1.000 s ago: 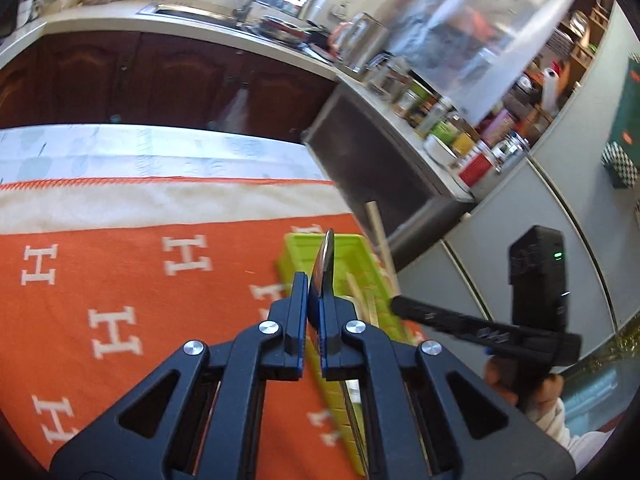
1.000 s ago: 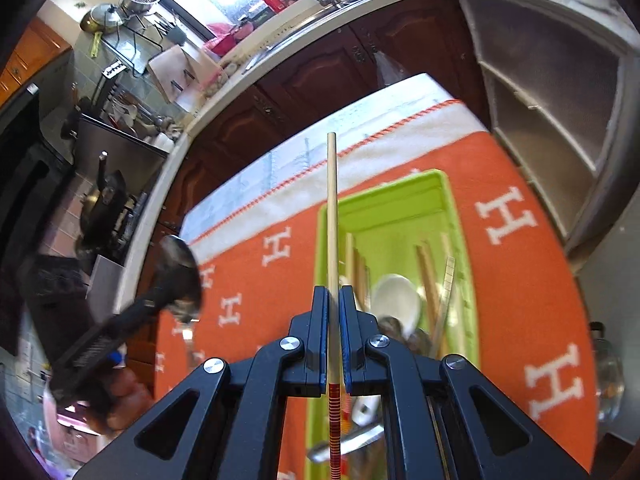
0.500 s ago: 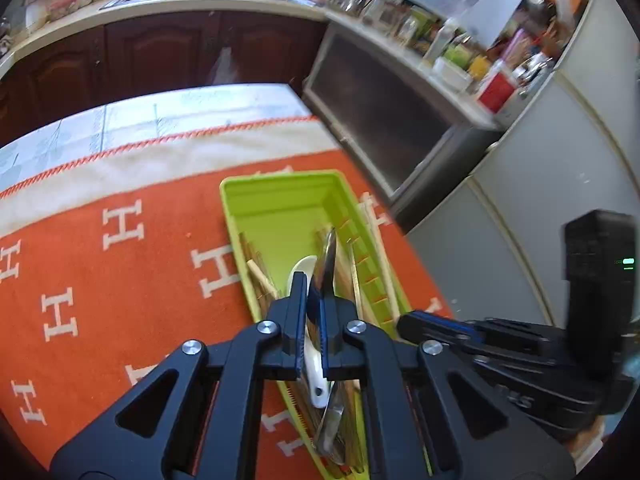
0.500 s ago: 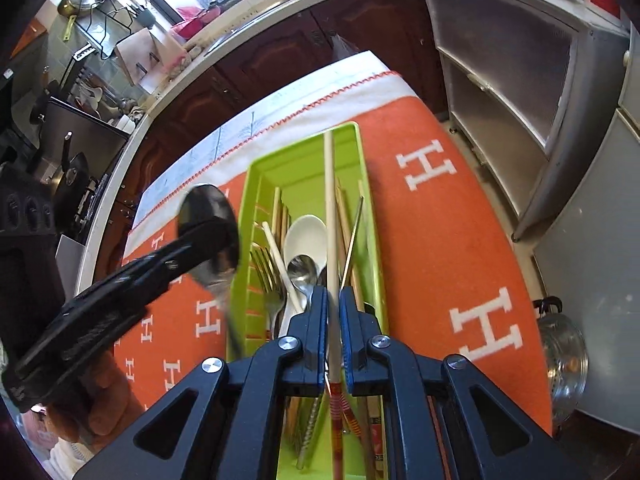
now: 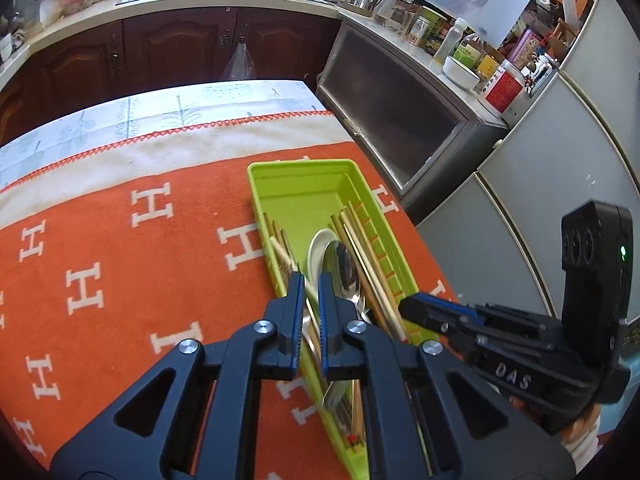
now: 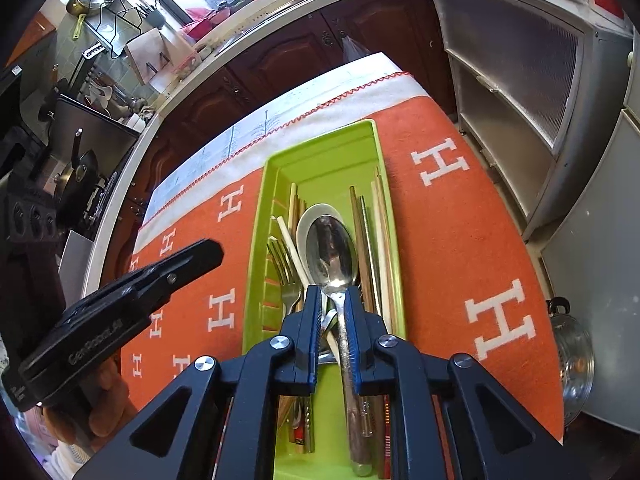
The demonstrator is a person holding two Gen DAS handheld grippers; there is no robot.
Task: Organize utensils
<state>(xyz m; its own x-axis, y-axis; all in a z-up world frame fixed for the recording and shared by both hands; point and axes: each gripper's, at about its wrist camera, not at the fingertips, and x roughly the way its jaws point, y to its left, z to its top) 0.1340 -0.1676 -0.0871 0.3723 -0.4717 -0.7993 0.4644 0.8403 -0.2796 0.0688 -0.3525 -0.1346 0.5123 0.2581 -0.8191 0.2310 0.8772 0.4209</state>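
The spoon lies in the tray on the chopsticks, its handle showing in the gap of the right tongs. These have just been opening and grip nothing. The left tongs stand slightly parted and empty. Both tips hang low over the tray. Pulling out carelessly could snag the handle, scatter the pile or drag the tray along the tabletop.
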